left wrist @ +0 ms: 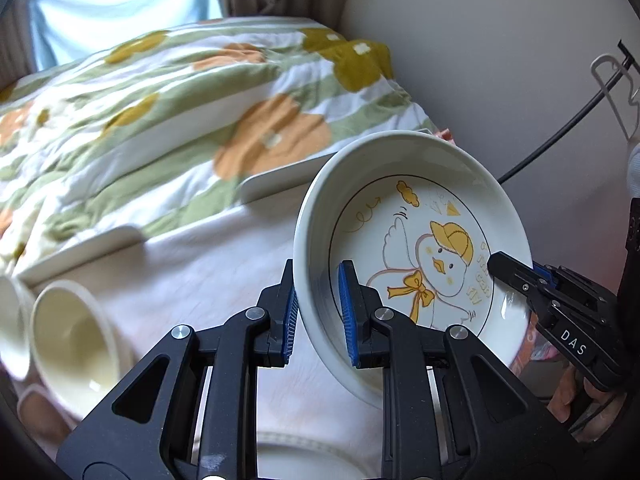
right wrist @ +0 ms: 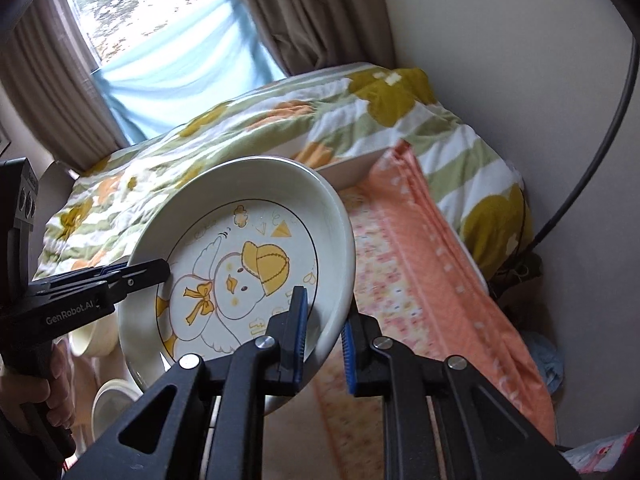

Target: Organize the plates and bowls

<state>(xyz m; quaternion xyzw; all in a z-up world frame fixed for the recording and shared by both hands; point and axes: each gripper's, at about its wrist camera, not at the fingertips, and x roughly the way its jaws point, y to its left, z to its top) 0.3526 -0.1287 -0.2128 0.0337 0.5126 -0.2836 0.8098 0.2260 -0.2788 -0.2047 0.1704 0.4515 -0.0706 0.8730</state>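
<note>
Left gripper [left wrist: 318, 312] clamped on near rim of duck plate [left wrist: 420, 240] | right gripper [right wrist: 326, 332] pinching opposite rim | plate tilted, lifted clear above white table [left wrist: 192, 280], cream bowl [left wrist: 76, 344] below-left | risk: thin rim grips; uneven hands could twist plate loose, dropping it onto bowl.

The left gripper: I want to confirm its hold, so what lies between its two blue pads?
In the left wrist view, the raised rim of the duck plate stands between the left gripper pads, pinched.
</note>
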